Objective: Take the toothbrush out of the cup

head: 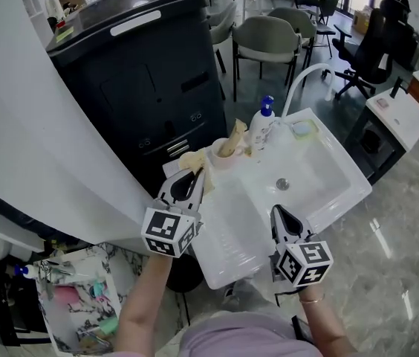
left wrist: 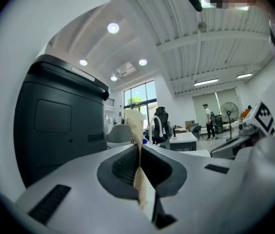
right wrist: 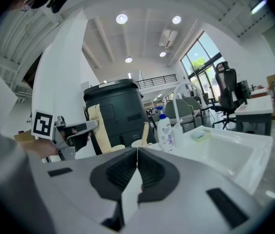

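Note:
My left gripper [head: 195, 174] is shut on a flat beige toothbrush [head: 192, 160] and holds it just left of the pale cup [head: 223, 157]. In the left gripper view the toothbrush [left wrist: 134, 123] sticks up from between the closed jaws of that gripper [left wrist: 138, 160]. A second beige toothbrush [head: 232, 138] still stands in the cup. My right gripper [head: 278, 213] hangs over the sink's near side, shut, with nothing between its jaws [right wrist: 136, 152]. From the right gripper view I see the left gripper [right wrist: 81, 126] with its toothbrush [right wrist: 100, 130] beside the cup [right wrist: 138, 144].
The white sink [head: 328, 177] has a curved faucet [head: 306, 76], a soap pump bottle [head: 263, 123] and a sponge [head: 302, 129] along its back rim. A tall black bin [head: 143, 73] stands right behind the cup. Chairs and desks fill the room beyond.

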{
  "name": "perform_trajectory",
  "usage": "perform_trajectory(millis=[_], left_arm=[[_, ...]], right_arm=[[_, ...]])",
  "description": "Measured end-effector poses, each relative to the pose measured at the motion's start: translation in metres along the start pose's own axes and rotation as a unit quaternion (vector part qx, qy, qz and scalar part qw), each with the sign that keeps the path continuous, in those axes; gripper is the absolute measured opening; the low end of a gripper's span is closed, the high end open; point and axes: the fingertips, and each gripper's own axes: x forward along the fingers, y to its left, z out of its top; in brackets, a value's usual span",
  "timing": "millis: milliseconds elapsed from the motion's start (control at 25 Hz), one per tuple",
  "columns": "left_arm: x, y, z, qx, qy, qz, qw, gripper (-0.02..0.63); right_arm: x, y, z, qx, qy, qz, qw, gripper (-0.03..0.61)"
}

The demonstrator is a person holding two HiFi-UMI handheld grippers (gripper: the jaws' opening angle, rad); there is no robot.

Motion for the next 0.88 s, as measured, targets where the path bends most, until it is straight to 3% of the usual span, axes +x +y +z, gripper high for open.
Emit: perform_trajectory(millis=[240, 400, 640, 880], left_arm=[[0.006, -0.034, -0.050, 0.051, 0.048, -0.045, 0.9965, 0.008], [0.011, -0.057, -0.077, 0.111, 0.081, -0.088, 0.9866, 0.008], [0.012, -0.097, -0.117, 0.213, 0.130, -0.171, 0.9531, 0.009], [0.004, -0.124, -0.146, 0.291, 0.156, -0.225, 0.9168, 0.009]], right_arm=[[-0.019, -0.008, -0.005, 0.006, -0.003, -0.020, 1.000, 0.006], [-0.031, -0.014, -0.010, 0.012, -0.004, -0.036, 0.999, 0.006], [-0.047, -0.022, -0.013, 0.019, -0.007, -0.056, 0.998, 0.006], [-0.060, -0.027, -0.019, 0.024, -0.007, -0.070, 0.997, 0.006]])
